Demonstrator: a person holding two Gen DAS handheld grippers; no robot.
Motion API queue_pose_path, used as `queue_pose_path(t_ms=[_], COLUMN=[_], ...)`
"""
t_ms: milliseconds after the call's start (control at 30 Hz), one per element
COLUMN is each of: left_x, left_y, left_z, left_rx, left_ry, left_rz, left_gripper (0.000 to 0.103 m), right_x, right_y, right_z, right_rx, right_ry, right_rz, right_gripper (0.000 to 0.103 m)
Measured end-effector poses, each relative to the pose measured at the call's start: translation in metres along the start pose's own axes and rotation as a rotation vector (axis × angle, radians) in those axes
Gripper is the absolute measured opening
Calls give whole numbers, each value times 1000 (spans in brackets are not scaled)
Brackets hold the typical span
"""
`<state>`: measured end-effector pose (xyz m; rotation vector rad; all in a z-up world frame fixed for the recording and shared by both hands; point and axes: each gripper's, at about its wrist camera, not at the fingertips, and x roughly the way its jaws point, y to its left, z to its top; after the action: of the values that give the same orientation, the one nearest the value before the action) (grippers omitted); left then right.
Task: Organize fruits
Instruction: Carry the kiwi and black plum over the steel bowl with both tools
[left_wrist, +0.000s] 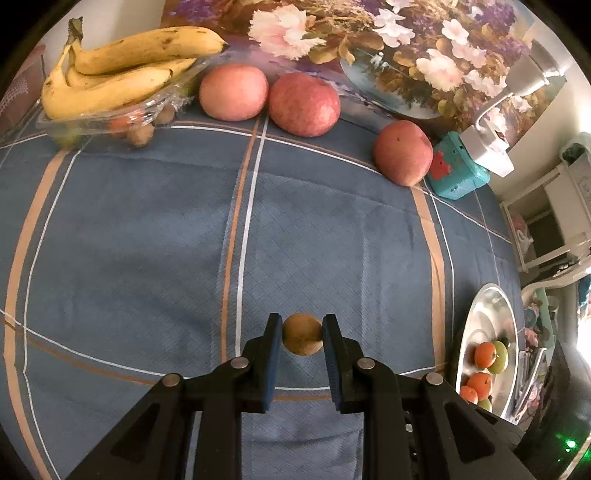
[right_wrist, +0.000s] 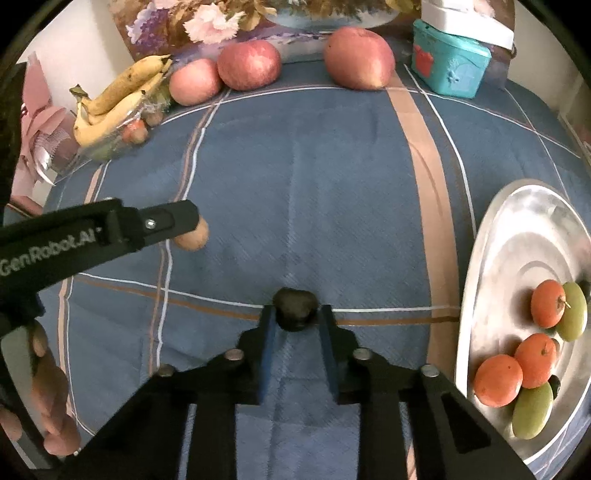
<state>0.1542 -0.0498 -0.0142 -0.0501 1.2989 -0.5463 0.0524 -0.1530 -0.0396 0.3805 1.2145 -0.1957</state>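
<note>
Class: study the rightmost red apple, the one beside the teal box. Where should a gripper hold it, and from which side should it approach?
Grip the rightmost red apple across its widest middle, approaching from the open cloth side in front. It is round and sits close to the teal box on its right, so coming from the front probably leaves the fingers most room.

Home interior. Table (left_wrist: 147, 240) under blue plaid cloth; floral painting (left_wrist: 388, 48) against the wall; bananas (left_wrist: 122, 70) on a plastic tray; metal fruit plate (right_wrist: 517, 258); white shelving (left_wrist: 546, 221) beyond.
</note>
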Motion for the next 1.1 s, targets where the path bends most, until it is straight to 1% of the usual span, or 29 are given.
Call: queue_pose_path(t_ms=[100,200,367,567,767,867,1100], left_x=[-4,-10,-19,-23,-24,-24,-21], left_y=[0,-1,-10,-23,-46,-59,-97], left_z=[0,-2,-7,-16,-26,-29,-39], left_rx=[-2,4,17,39,80,101,186], left_ry=[-9,-19,-33,-30,-29,-29,-31], left_rz=[3,7,20,33,24,8,1], left_gripper=[24,24,24,24,24,24,24], right_x=[-3,-10,-34,-53,-66,-71,-78], right_y=[2,-1,-8,-30,-49,-59,-90], right_z=[0,1,-3,-10,-12,-12,-16], right_rx=[-1,15,26,70,116,141,213], right_ry=[-13,-30,-77,-98,-125,-135,-149], right_rz=[3,28,52,42,25,16,14], right_gripper=[21,21,21,21,21,21,21])
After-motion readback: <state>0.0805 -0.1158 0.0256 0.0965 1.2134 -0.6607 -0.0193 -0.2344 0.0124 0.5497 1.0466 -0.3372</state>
